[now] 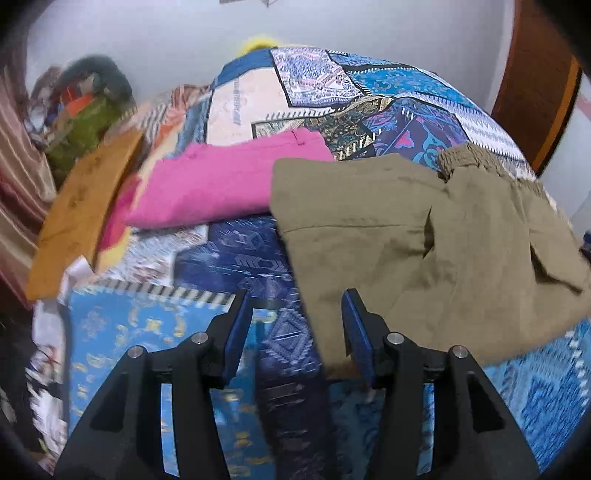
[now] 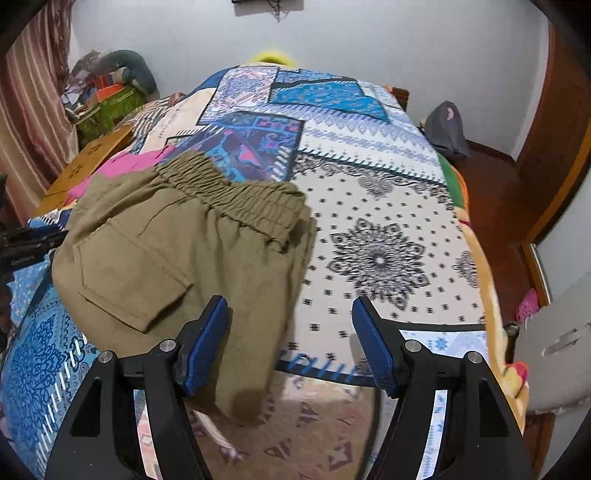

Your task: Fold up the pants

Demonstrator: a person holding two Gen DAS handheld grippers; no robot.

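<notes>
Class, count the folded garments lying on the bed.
2: olive pants nearest the tongs, and a pink garment beyond their left edge. Others may be hidden.

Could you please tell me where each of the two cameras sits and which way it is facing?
Left wrist view: on the left tool, angled down over the bed's left part; its open black fingers show, above the patterned bedspread.
Right wrist view: on the right tool, angled down over the bed's right part; its open fingers show.
Shared: the olive pants, the pink garment, the bedspread, and the white wall.
</notes>
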